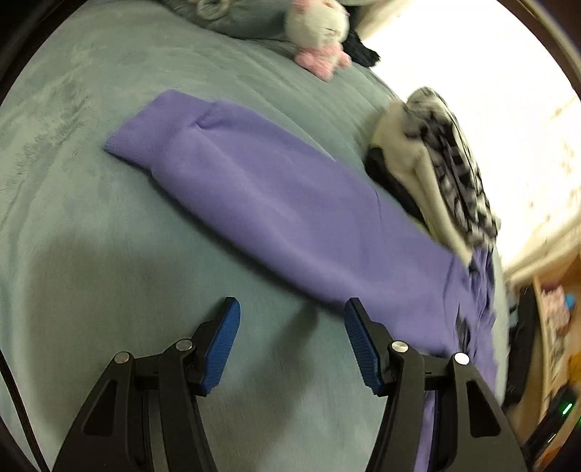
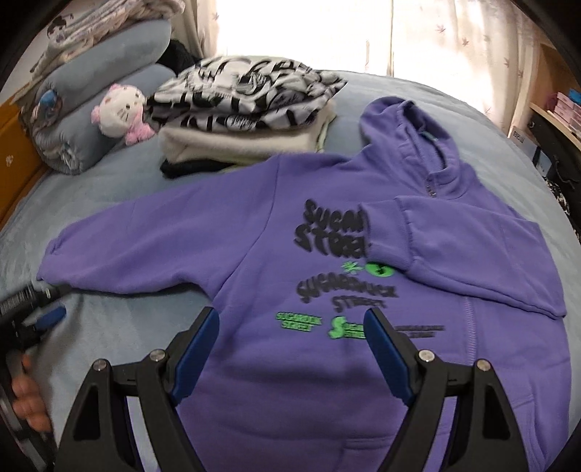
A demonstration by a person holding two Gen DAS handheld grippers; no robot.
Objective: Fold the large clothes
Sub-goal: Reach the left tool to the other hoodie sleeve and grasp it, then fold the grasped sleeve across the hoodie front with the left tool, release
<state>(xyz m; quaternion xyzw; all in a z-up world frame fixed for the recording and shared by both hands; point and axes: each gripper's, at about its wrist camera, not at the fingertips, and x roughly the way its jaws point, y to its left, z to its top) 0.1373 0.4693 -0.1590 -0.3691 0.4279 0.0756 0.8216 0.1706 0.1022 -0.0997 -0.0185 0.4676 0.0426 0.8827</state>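
Right gripper (image 2: 292, 326) nearest: jaws spread wide, nothing between the blue pads, poised over the lower front of the purple hoodie (image 2: 254, 247). Left gripper (image 1: 292, 319) jaws parted, empty, above the grey-blue bed cover (image 1: 72, 181) just short of the outstretched sleeve (image 1: 236, 181); the right wrist view shows the same gripper at the left edge in a person's hand (image 2: 25, 395). Hoodie lies flat, print side up, 1 sleeve extended toward the left gripper, the other sleeve (image 2: 472, 247) folded across the chest, hood (image 2: 406, 130) at the far end. Beyond it, touching the shoulder, a stack of folded clothes (image 2: 247, 119), black-and-white patterned piece on top. Farther left, a white-and-pink plush toy (image 2: 118, 112) against rolled grey bedding (image 2: 90, 119). Bright curtained window (image 2: 326, 32) behind.
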